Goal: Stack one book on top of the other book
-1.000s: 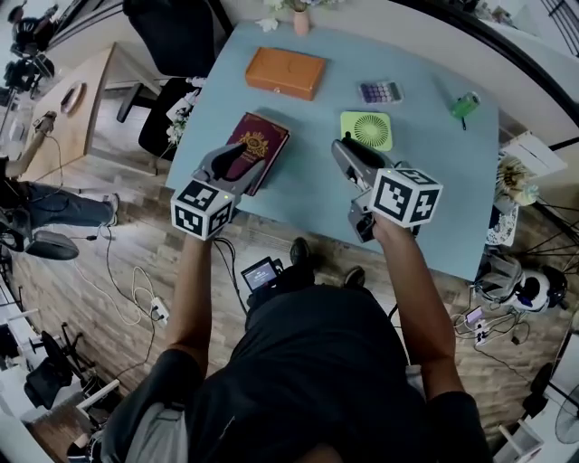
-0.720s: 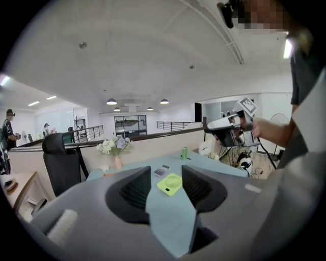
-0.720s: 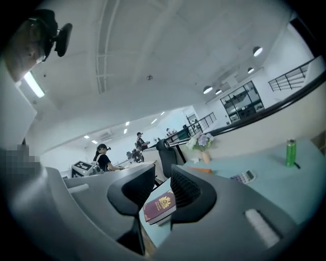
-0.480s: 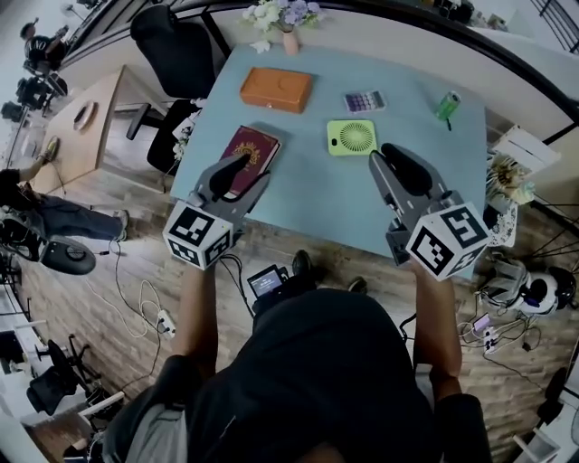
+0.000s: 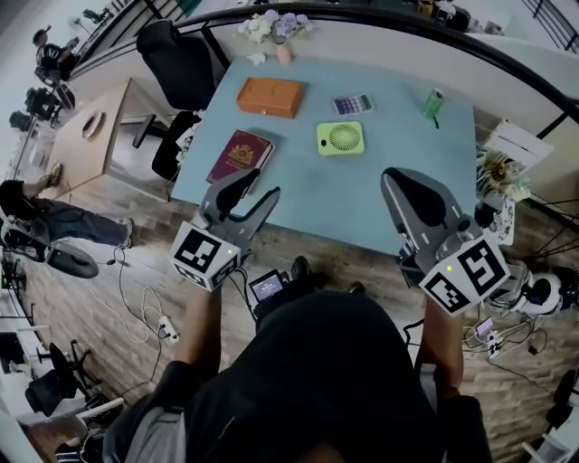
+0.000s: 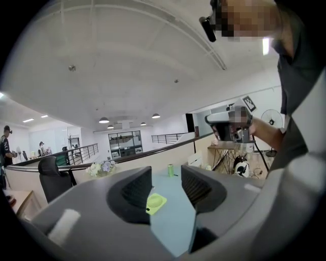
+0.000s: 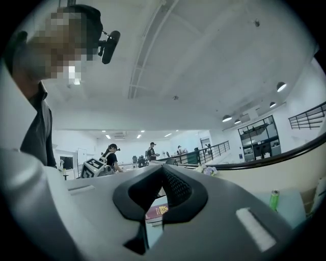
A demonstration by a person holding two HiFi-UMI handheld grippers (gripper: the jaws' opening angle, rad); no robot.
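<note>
A maroon book (image 5: 240, 155) lies flat near the left edge of the blue table (image 5: 398, 145). An orange book (image 5: 270, 97) lies apart from it, farther back. My left gripper (image 5: 261, 183) hangs open and empty above the table's near left edge, just short of the maroon book. My right gripper (image 5: 398, 178) hovers above the near right edge; its jaws have just been closing and now stand shut with nothing between them. In the left gripper view the open left gripper (image 6: 166, 178) frames bare table. Below the shut right gripper (image 7: 163, 173) the maroon book (image 7: 158, 210) shows.
A green fan (image 5: 341, 137), a calculator (image 5: 352, 104) and a green can (image 5: 433, 102) sit on the table's back half, with a flower vase (image 5: 276, 27) at the far edge. A black chair (image 5: 176, 59) and a wooden desk (image 5: 90, 136) stand at the left.
Both grippers have lifted and drawn back from over the table toward the person. The right gripper's jaws have closed; the books have not moved.
</note>
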